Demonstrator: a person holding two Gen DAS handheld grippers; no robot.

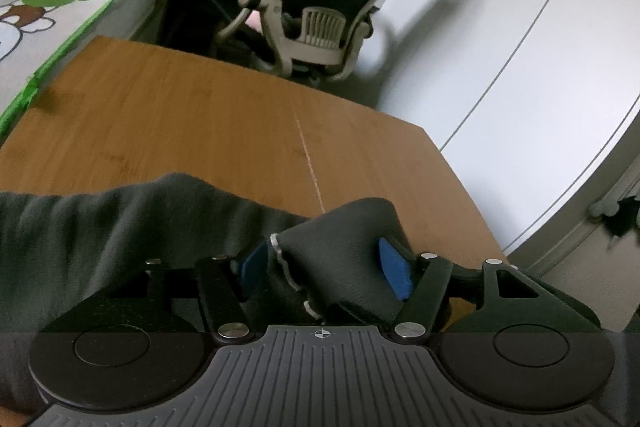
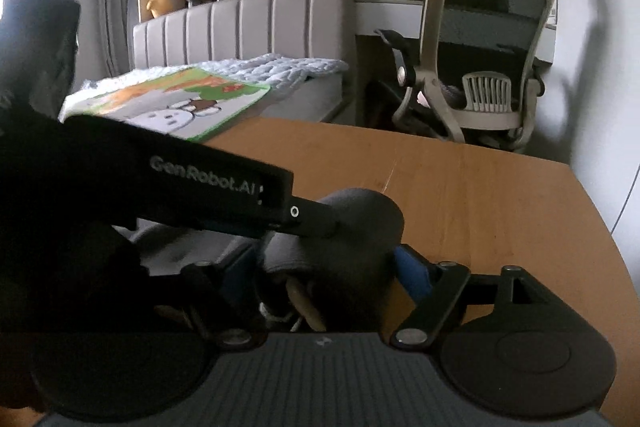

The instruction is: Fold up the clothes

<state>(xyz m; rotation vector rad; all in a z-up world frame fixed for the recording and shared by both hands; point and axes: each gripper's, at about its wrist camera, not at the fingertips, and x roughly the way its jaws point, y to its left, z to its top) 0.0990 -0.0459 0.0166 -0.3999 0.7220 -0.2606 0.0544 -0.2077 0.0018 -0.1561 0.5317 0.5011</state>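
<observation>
A dark grey garment [image 1: 120, 227] lies bunched on the wooden table [image 1: 200, 115]. My left gripper [image 1: 324, 263] is shut on a fold of it with a white stitched hem; the blue pads [image 1: 394, 267] press the cloth from both sides. In the right wrist view my right gripper [image 2: 328, 267] is shut on another bunch of the same grey garment [image 2: 360, 227], with one blue pad [image 2: 414, 275] showing. The left gripper's black body [image 2: 160, 183] crosses just in front and to the left, hiding the right gripper's left finger.
A bed with a green-edged cartoon blanket [image 2: 172, 103] adjoins the table's far left. An office chair [image 2: 480, 59] stands beyond the far edge beside a white wall. The table's right edge [image 2: 592, 211] is close.
</observation>
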